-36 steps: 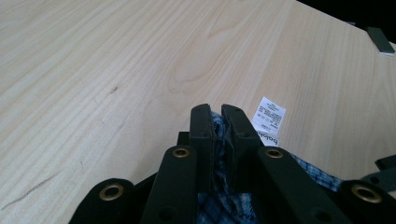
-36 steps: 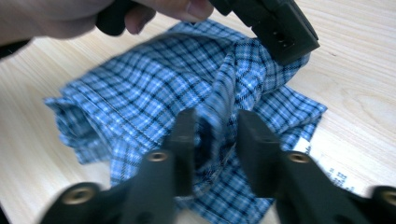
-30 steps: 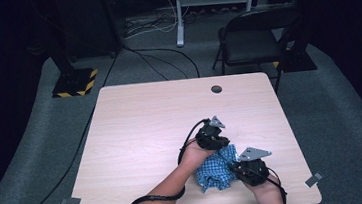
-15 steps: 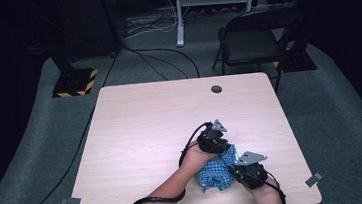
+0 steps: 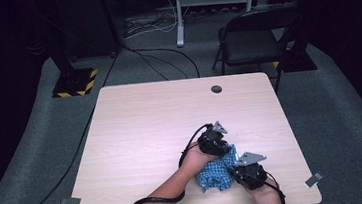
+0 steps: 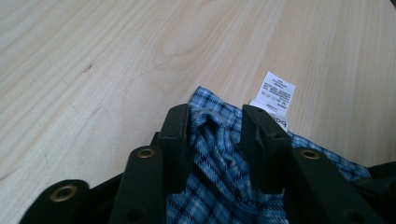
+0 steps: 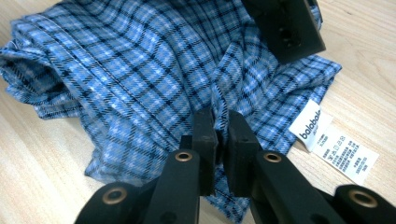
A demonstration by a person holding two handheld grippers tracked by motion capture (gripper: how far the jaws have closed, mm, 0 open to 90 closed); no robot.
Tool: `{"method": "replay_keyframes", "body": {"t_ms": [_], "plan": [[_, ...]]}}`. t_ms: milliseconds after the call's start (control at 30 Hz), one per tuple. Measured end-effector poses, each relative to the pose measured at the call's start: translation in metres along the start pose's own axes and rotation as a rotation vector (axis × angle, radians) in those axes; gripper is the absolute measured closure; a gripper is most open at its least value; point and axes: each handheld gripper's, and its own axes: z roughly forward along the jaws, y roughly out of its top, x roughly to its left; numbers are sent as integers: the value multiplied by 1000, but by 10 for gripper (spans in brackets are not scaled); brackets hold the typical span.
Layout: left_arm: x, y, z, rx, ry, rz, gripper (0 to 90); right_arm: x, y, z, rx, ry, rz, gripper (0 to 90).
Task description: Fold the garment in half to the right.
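The plaid shirt [image 7: 140,70] is showing off a blue check crossed with black and white lines, sitting bunched near the table's front right corner. Its care label [image 7: 334,142] is looking white with dark print, and the same tag is showing white in the left gripper view too. The table [image 5: 160,119] is wearing a pale wood grain all over. Both the left gripper [image 6: 215,140] and right gripper [image 7: 222,140] are looking matte black, with little brass-coloured rivets shining on the jaws.
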Motion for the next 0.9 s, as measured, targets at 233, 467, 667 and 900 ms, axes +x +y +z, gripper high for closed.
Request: {"method": "replay_keyframes", "body": {"t_ms": [233,467,667,900], "plan": [[-1,1,-7,-18,16,3,443,-1,1,-4,-8,-1,10,728],[-4,6,-21,-53,23,20,385,0,4,-12,-16,-10,21,578],[-6,14,-36,-107,6,18,339,-1,7,-18,-19,-22,25,492],[-9,15,-60,-136,18,38,313,-4,10,-33,-30,-55,33,382]]}}
